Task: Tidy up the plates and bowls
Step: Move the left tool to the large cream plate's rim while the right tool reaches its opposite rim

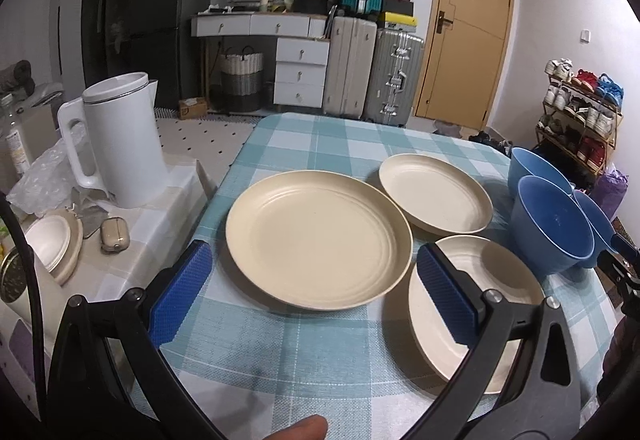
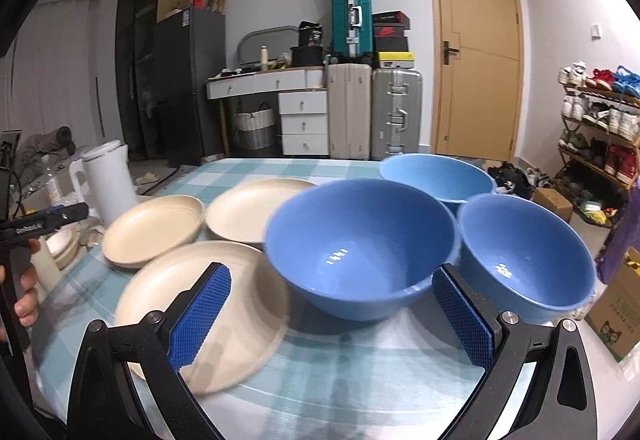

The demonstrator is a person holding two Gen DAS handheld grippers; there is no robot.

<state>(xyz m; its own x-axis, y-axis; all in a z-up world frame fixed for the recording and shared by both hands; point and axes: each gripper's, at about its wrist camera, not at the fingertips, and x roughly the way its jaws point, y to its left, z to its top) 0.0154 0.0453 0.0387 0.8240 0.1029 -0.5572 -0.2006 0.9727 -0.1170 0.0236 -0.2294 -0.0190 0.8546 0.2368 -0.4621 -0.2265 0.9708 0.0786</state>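
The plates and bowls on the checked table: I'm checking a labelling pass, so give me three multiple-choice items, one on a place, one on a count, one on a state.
1. Where do the blue bowls stand relative to the cream plates in the left wrist view?
A. to their right
B. to their left
C. stacked on them

2. How many cream plates lie on the table?
A. one
B. three
C. five

3. How is the right gripper?
A. shut on a bowl
B. shut on a plate
C. open, holding nothing

Answers: 1 A, the bowls crowd the table's right edge; 2 B, three separate plates show in both views; 3 C, its fingers stand wide apart with nothing between them.
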